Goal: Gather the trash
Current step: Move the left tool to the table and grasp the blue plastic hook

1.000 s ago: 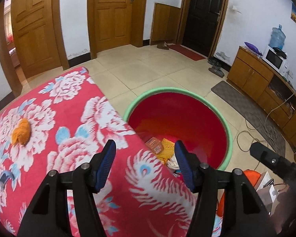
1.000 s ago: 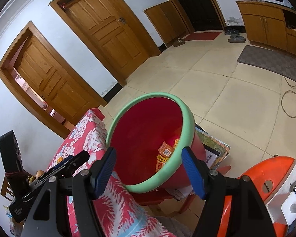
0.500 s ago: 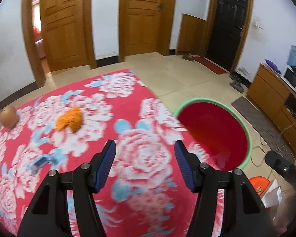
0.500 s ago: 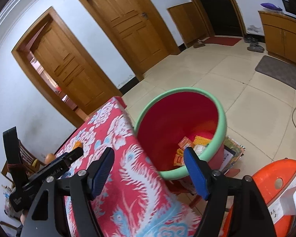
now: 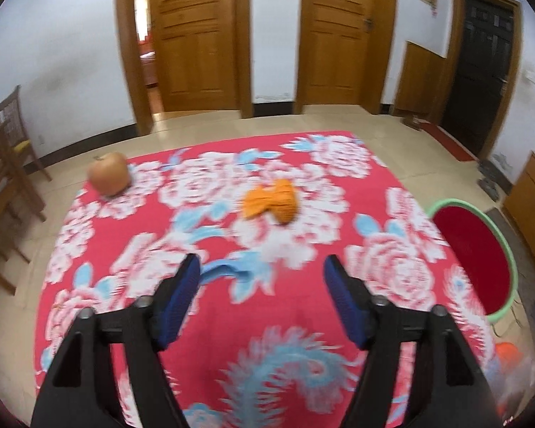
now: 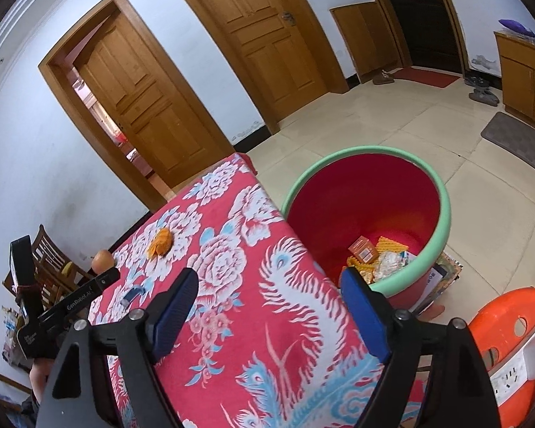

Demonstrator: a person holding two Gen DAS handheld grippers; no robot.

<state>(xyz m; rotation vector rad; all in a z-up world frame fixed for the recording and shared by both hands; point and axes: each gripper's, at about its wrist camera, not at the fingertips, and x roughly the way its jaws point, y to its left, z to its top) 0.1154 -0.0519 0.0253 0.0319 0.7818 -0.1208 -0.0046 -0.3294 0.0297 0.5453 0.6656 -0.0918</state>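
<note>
Over the red flowered tablecloth [image 5: 303, 321], the left gripper [image 5: 260, 278] hung with its jaws widening, nothing between them. The right gripper [image 6: 267, 292] was widening too, also empty. An orange crumpled scrap [image 5: 271, 202] lay mid-cloth, an apple [image 5: 110, 177] near the far corner (blurred). The red bin [image 6: 442, 199], just beside the cloth's edge, held wrappers [image 6: 378, 256].
</note>
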